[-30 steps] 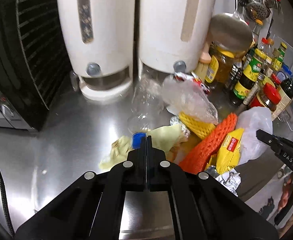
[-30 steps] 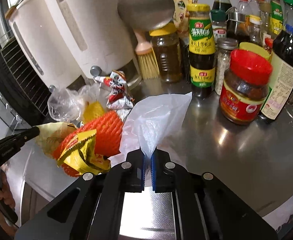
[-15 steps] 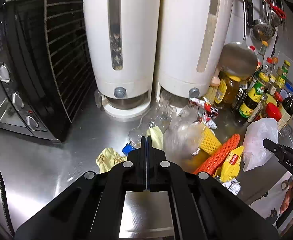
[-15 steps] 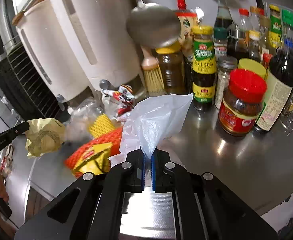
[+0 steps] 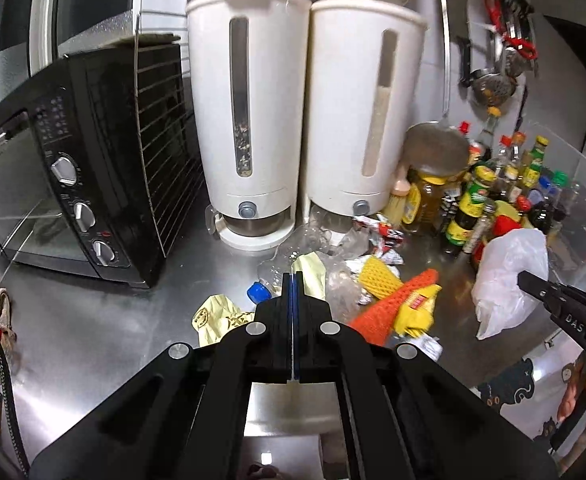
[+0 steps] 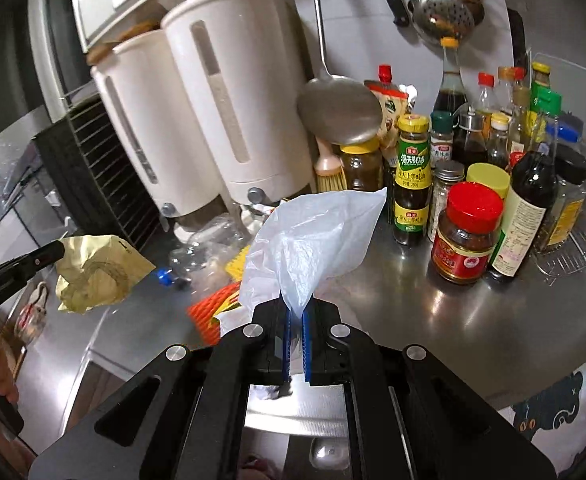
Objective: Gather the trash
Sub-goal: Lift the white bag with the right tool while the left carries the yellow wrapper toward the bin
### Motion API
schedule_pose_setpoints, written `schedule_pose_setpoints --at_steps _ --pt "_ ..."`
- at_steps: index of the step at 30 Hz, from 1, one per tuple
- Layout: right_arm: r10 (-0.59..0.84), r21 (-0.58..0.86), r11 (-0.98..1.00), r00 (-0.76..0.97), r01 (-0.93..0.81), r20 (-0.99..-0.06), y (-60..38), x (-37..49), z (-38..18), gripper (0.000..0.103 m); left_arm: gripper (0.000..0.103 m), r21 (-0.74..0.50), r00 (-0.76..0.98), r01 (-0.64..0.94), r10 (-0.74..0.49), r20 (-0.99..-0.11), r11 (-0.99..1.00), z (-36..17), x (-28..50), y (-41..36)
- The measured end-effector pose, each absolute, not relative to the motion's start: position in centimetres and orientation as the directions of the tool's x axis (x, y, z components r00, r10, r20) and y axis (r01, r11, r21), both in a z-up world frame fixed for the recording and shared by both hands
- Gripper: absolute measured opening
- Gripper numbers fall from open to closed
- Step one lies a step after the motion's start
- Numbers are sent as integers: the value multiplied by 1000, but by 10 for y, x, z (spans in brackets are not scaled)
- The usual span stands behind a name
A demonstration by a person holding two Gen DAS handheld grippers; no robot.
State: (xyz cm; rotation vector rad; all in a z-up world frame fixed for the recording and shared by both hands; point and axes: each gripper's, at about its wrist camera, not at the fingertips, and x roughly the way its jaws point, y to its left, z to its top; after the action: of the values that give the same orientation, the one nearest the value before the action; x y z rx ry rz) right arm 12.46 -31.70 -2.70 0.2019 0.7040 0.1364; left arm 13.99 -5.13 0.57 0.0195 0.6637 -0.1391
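My left gripper [image 5: 293,276] is shut on a crumpled yellow paper wrapper [image 5: 313,270], held above the steel counter; the right wrist view shows the wrapper [image 6: 97,272] hanging from the left gripper [image 6: 59,250]. My right gripper [image 6: 296,304] is shut on a white plastic bag [image 6: 313,236], which also shows in the left wrist view [image 5: 509,280] at the right gripper [image 5: 523,280]. On the counter lie orange foam netting [image 5: 393,304], yellow netting [image 5: 379,280], a yellow packet [image 5: 417,314], another yellow wrapper [image 5: 217,318], a clear plastic bottle with a blue cap [image 5: 257,292] and a red-white snack wrapper [image 5: 381,232].
Two white dispensers [image 5: 253,120] stand at the back. A black toaster oven [image 5: 73,184] is at left. Sauce bottles and jars [image 6: 469,232] crowd the back right. A ladle [image 6: 339,108] and utensils hang on the wall. The counter's front edge [image 6: 533,380] is near.
My left gripper has risen and pulled back from the trash pile with the yellow wrapper in it. My right gripper kept hold of the white bag and lifted slightly.
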Motion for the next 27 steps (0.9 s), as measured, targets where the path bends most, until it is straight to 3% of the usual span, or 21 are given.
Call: schedule_pose_setpoints --at_steps 14,27 --pt "206 202 974 777 -104 -594 -317 30 -25 6 0 -43 791 208 -194 -581 977 -7 36 -73" --pt "162 172 983 716 -60 -679 -325 -37 -104 6 0 -61 721 305 -273 -637 950 -86 -42 -100"
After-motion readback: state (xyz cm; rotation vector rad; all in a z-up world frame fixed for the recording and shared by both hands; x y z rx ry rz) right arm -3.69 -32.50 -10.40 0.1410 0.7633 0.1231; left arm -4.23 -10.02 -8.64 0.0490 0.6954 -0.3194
